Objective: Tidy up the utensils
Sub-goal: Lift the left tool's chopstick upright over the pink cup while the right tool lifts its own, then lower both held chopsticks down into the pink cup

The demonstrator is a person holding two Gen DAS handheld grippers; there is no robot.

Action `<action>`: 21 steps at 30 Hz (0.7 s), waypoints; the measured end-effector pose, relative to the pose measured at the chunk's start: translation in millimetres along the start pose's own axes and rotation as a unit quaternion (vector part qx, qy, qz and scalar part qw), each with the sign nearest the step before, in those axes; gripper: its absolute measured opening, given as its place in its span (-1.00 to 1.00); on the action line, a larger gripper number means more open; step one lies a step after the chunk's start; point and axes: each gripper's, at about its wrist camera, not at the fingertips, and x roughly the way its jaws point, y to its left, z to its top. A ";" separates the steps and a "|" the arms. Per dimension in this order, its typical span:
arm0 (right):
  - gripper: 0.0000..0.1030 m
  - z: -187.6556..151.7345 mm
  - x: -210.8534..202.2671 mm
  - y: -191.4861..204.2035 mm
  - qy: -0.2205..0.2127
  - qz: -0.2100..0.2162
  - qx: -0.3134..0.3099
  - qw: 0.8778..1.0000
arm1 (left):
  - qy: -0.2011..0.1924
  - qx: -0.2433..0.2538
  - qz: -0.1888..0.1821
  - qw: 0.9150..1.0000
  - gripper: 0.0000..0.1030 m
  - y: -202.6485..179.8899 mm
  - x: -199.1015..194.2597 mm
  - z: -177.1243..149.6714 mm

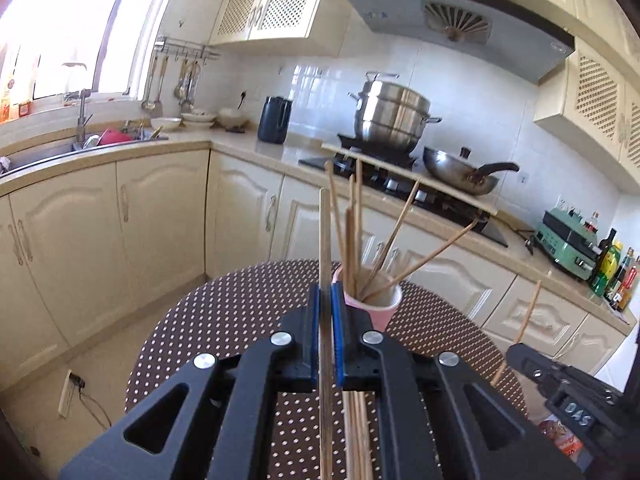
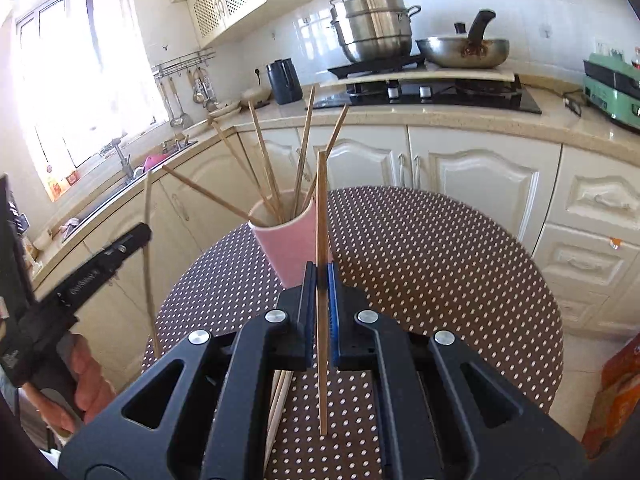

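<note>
A pink cup [image 1: 381, 312] [image 2: 294, 246] stands on the round brown dotted table [image 1: 248, 304] [image 2: 432, 264] with several wooden chopsticks leaning out of it. My left gripper [image 1: 325, 292] is shut on one upright chopstick [image 1: 325, 232], just in front of the cup. My right gripper [image 2: 319, 276] is shut on another upright chopstick [image 2: 321, 208], close to the cup's right side. Loose chopsticks [image 1: 356, 432] [image 2: 280, 396] lie on the table under both grippers. Each gripper shows in the other's view: the right gripper [image 1: 516, 354] at the right edge, the left gripper [image 2: 140, 234] at the left, each with its chopstick.
Cream cabinets and a countertop [image 1: 240, 148] run behind the table. On the stove [image 2: 428, 92] sit a steel steamer pot [image 2: 372, 28] and a wok [image 2: 464, 52]. A black kettle [image 2: 285, 76], a sink [image 1: 60, 152] and bottles [image 1: 616, 272] line the counter. An orange packet [image 2: 620, 392] lies at the right.
</note>
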 end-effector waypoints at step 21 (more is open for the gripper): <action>-0.88 59.4 -22.3 8.4 -0.085 0.013 -0.007 0.996 | -0.090 -0.062 -0.021 0.994 -0.87 -15.9 17.5 48.7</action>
